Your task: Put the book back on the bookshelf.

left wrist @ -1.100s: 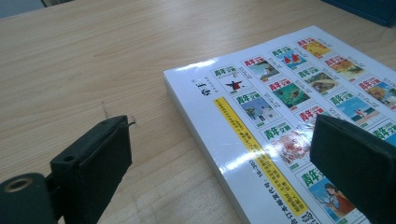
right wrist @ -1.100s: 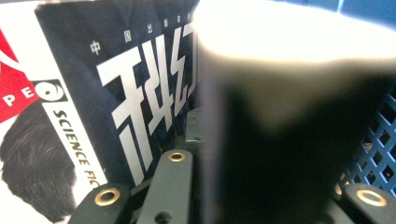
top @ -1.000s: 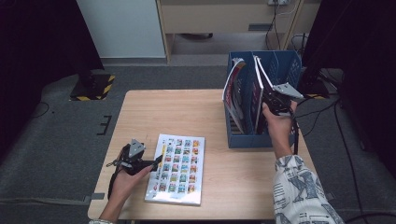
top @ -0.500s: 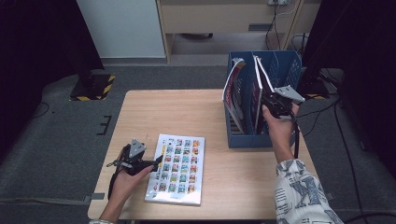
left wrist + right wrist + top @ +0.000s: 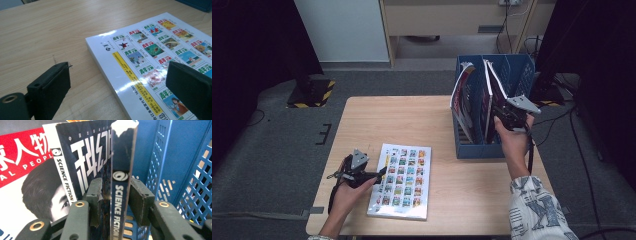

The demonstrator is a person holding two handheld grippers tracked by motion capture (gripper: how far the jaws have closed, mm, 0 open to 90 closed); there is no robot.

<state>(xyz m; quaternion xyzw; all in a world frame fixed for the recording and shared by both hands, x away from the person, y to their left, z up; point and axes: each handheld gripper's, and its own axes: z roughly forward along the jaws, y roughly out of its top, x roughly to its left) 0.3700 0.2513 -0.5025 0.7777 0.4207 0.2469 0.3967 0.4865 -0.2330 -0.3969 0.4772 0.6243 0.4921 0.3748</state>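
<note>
Magazine (image 5: 400, 181), wooden table (image 5: 402, 120), grey carpet (image 5: 272, 140)

Left gripper (image 5: 117, 85) jaws spread wide, white magazine (image 5: 160, 62) flat on wooden table (image 5: 50, 32), seemingly ungripped.

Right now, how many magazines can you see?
3, maybe more hidden: one flat on the table, a red one in the blue rack, and Science Fiction beside it.

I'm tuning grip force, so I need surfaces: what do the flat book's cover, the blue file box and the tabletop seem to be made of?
Flat book: glossy coated paper, judging by the glare streaks on its cover. Blue file box: likely moulded plastic, with lattice holes and a smooth even sheen. Tabletop: pale wood grain, matte; possibly laminate rather than solid wood.
</note>
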